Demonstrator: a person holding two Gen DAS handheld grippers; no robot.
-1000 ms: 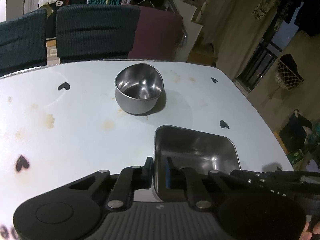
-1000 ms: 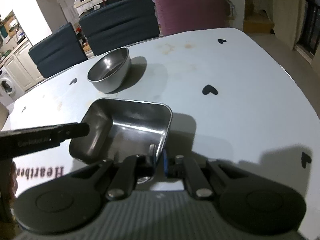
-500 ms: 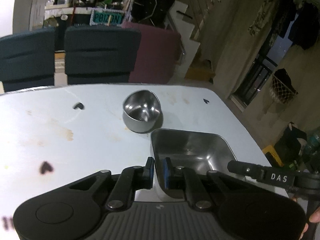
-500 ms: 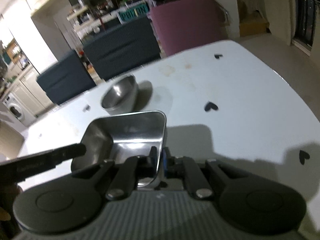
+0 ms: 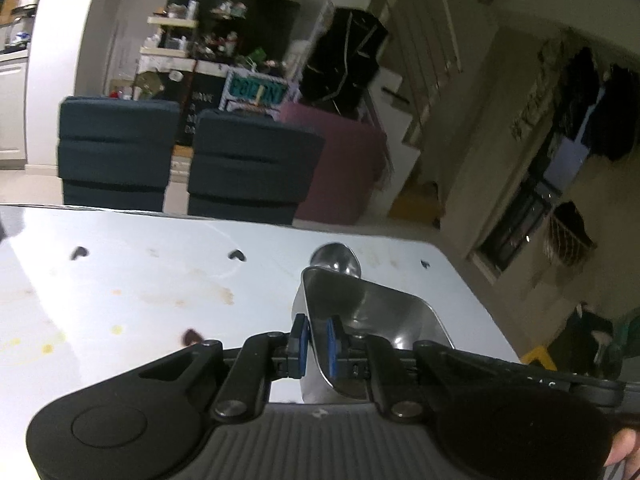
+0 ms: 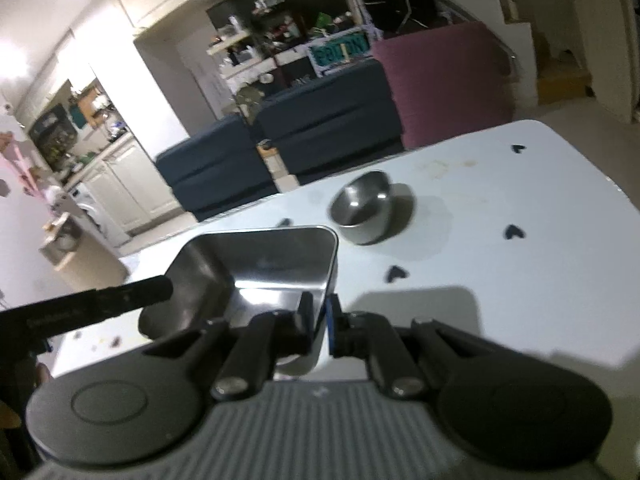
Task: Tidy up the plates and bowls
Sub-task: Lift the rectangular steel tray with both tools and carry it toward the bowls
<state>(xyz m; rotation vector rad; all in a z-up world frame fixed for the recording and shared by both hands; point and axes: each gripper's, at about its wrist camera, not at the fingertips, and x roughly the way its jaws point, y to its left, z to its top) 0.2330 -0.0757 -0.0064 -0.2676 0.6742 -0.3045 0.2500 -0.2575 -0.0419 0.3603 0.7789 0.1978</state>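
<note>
A rectangular steel tray [image 5: 372, 320] [image 6: 264, 268] hangs above the white table, held from two sides. My left gripper [image 5: 316, 340] is shut on the tray's left wall, one blue pad inside and one outside. My right gripper [image 6: 320, 320] is shut on the tray's right wall the same way. The left gripper's dark finger [image 6: 100, 304] shows at the tray's far wall in the right wrist view. A round steel bowl [image 6: 362, 208] [image 5: 336, 258] stands on the table beyond the tray, half hidden behind it in the left wrist view.
The white table [image 6: 500, 300] [image 5: 120, 300] carries black heart marks and brownish stains. Two dark blue chairs [image 5: 180, 164] and a mauve chair [image 6: 440, 84] stand along its far edge. A person's fingertip [image 5: 618, 450] shows at the lower right.
Both grippers have lifted the tray off the table and drawn it back; the table and bowl now look farther away and lower in both views.
</note>
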